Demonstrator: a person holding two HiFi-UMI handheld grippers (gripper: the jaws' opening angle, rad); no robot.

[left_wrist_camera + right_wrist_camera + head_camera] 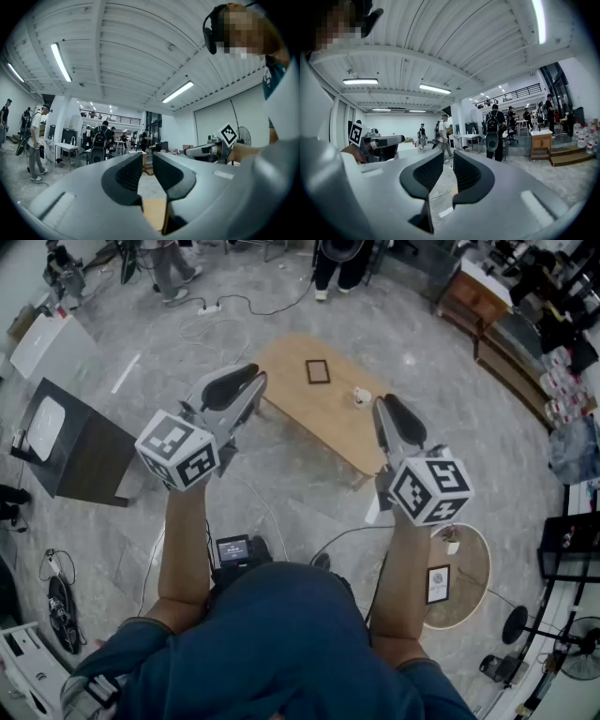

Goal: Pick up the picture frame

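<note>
Both my left hand-held gripper (pixel 246 382) and right hand-held gripper (pixel 382 411) have jaws a little apart, holding nothing. I see the frame (pixel 318 371) lying on the desk (pixel 309 416), untouched.

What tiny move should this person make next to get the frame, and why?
Probably lower the left hand-held gripper toward the dark rectangular picture frame. It lies flat on the light wooden table, while that and the right hand-held gripper hang short of it, jaws apart, empty.
</note>
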